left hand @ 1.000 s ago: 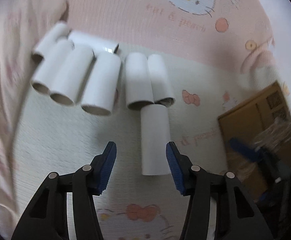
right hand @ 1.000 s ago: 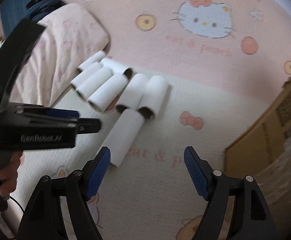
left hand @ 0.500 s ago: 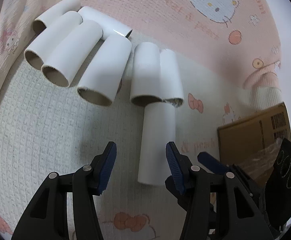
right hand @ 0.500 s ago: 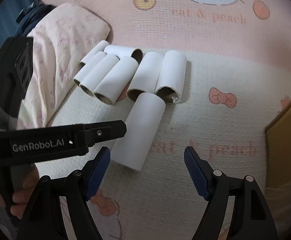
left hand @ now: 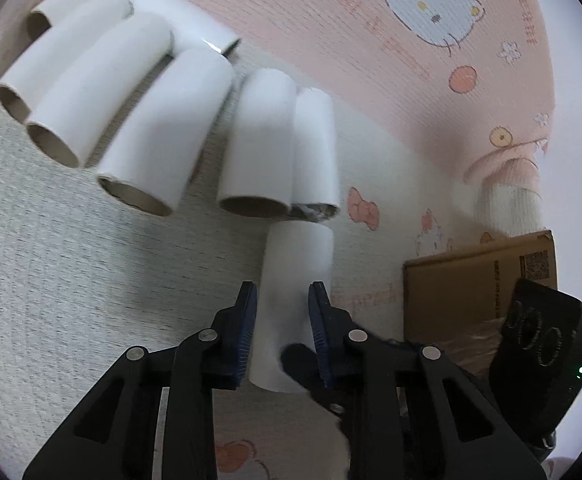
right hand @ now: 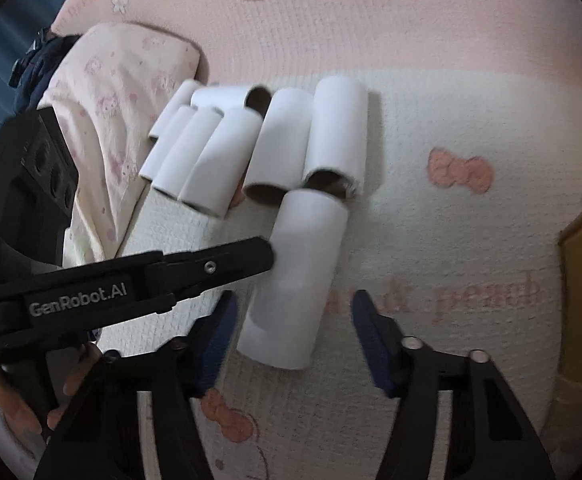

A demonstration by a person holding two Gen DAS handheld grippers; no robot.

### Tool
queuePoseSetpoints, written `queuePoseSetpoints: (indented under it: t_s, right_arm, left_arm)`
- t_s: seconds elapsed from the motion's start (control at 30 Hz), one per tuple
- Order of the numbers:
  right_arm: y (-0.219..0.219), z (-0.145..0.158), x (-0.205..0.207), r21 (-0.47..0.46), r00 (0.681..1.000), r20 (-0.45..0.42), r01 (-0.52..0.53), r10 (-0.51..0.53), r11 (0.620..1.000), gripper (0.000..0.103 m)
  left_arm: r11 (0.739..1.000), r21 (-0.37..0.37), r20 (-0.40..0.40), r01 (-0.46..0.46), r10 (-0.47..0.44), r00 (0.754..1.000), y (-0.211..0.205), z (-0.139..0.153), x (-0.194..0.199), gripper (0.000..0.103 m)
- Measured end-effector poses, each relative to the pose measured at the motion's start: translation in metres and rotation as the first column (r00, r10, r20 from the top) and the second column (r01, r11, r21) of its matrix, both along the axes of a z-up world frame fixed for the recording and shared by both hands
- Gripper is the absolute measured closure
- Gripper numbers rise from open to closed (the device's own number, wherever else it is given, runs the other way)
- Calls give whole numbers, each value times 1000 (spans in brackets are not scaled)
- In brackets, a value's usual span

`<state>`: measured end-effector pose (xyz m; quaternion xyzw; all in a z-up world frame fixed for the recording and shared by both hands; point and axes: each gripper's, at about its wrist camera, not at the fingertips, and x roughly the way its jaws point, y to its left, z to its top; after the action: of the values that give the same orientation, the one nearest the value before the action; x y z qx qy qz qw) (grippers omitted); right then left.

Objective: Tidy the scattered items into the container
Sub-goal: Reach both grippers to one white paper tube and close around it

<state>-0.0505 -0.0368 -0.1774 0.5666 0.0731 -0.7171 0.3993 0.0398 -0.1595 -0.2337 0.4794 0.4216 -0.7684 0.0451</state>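
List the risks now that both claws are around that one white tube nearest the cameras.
1. The left claw and right claw are both closing on the same white cardboard tube; their fingers may collide or crush it.
2. Its far end touches the row of white tubes, so lifting may roll those neighbours.

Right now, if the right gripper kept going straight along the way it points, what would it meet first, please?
Most likely the lone white cardboard tube lying nearest on the blanket: it sits between the closing fingers of the right gripper, which do not seem to press it yet. The left gripper reaches the same tube from the side.
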Motion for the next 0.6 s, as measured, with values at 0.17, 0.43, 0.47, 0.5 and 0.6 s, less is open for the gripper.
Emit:
queuePoseSetpoints:
  t_s: [0.17, 0.43, 0.47, 0.5, 0.6]
  right_arm:
    - [-4, -4, -2, 35, 1000, 28, 11, -12, 999, 60]
    - [-6, -4, -7, 39, 999, 52, 11, -13, 999, 61]
    - [-7, -5, -7, 40, 998, 59, 10, -12, 999, 61]
    - [-8, -6, -8, 40, 998, 64, 9, -12, 999, 60]
    - [-8, -8, -12, 42, 995, 97, 12, -16, 999, 60]
  left_arm:
    - [998, -37, 1, 51, -51, 999, 13, 3, -6, 73]
    - [1000, -30, 11, 9, -9, 1000, 4, 0, -13, 73]
    - [1000, -27, 13, 4, -4, 1000, 3, 0, -14, 73]
    - [1000, -19, 13, 2, -2, 1000, 2, -1, -16, 73]
    - [1000, 5, 15, 13, -13, 1000, 1, -4, -19, 73]
